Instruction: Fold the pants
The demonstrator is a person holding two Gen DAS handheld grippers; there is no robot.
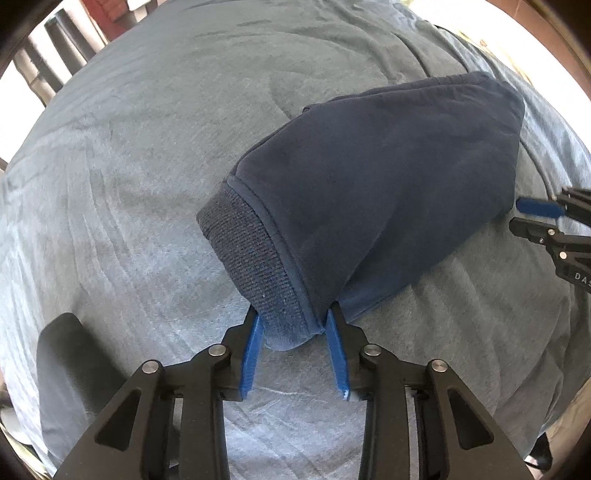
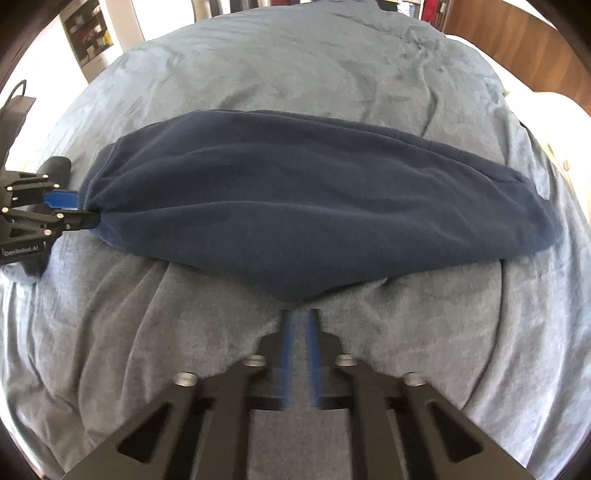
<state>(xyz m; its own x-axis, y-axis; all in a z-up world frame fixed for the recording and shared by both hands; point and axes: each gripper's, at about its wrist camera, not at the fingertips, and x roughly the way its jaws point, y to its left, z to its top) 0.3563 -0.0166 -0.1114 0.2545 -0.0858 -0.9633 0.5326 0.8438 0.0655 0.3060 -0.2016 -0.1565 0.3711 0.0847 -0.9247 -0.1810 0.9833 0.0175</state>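
Navy pants (image 1: 388,184) lie folded into a long flat bundle (image 2: 295,206) across a grey-blue blanket (image 2: 258,74). Their ribbed cuff (image 1: 251,251) forms the end nearest the left wrist camera. My left gripper (image 1: 294,312) points steeply down, and its blue pads hold the corner of that cuff. From the right wrist view the left gripper (image 2: 85,210) sits at the bundle's left end, where the cloth gathers to a point. My right gripper (image 2: 299,314) hovers just short of the pants' near edge, its jaws slightly apart with nothing between them. The right gripper (image 1: 524,216) also shows beside the bundle's other end.
The blanket (image 1: 129,166) is rumpled, with folds running under the pants. A dark grey object (image 1: 70,369) lies on it to the left of my left gripper. Beyond the bed stand shelves (image 2: 88,33) at far left and wooden furniture (image 2: 498,33) at far right.
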